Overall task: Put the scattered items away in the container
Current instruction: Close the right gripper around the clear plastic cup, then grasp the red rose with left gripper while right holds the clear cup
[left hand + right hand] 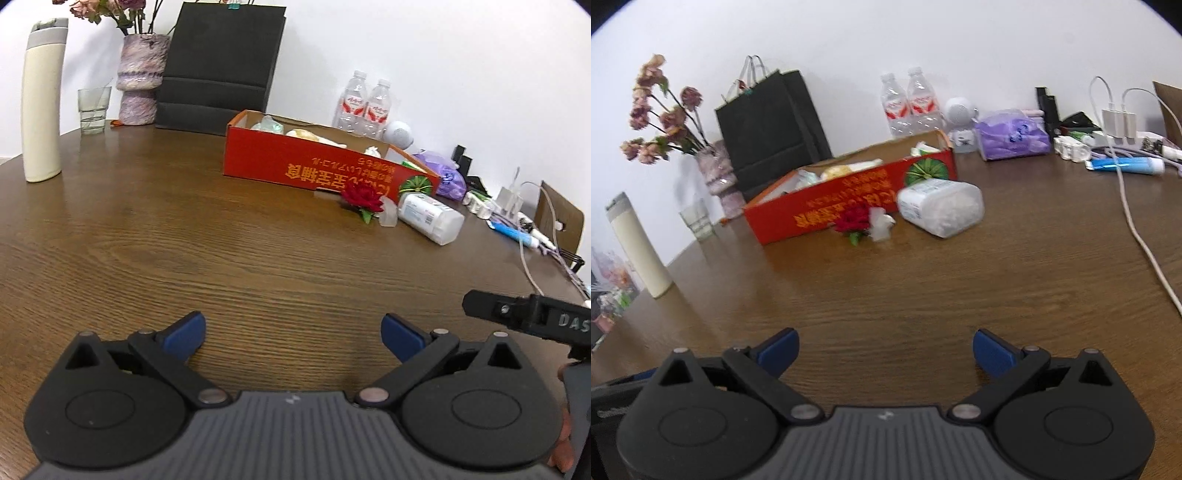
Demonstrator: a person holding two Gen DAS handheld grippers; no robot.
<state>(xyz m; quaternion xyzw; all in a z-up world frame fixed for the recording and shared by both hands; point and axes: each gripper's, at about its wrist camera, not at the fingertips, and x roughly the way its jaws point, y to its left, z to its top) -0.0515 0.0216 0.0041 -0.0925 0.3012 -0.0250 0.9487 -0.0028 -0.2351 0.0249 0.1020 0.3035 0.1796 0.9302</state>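
Both hand-held grippers hovered low over the near edge of the worktop [147,229], the left hand-held gripper [293,334] and the right hand-held gripper [885,350] each with blue fingers spread wide and holding nothing. Left to tidy were a red flower [854,220] and a clear plastic jar [942,208] lying on its side, both on the worktop just against the near wall of the red box [827,214], toward its right-hand corner; the box already held several pale items. Judging from this, the step in hand was the reach for one of those two. The right hand-held gripper sat closer to them, so it would best come in level, straddle the jar across its narrow width, and lift clear of the box wall before lowering inside. The flower lay touching a small translucent piece [881,225], so a pinch there should be taken at the bloom, away from the jar. Farther out stood a black bag [221,66], a vase [140,77], a glass [94,110] and a tall flask [42,103] along the far left edge. Two water bottles [364,105], a purple packet [1014,134] and a trailing white cable [1137,229] crowded the far right corner, and the cable could snag a wide swing.
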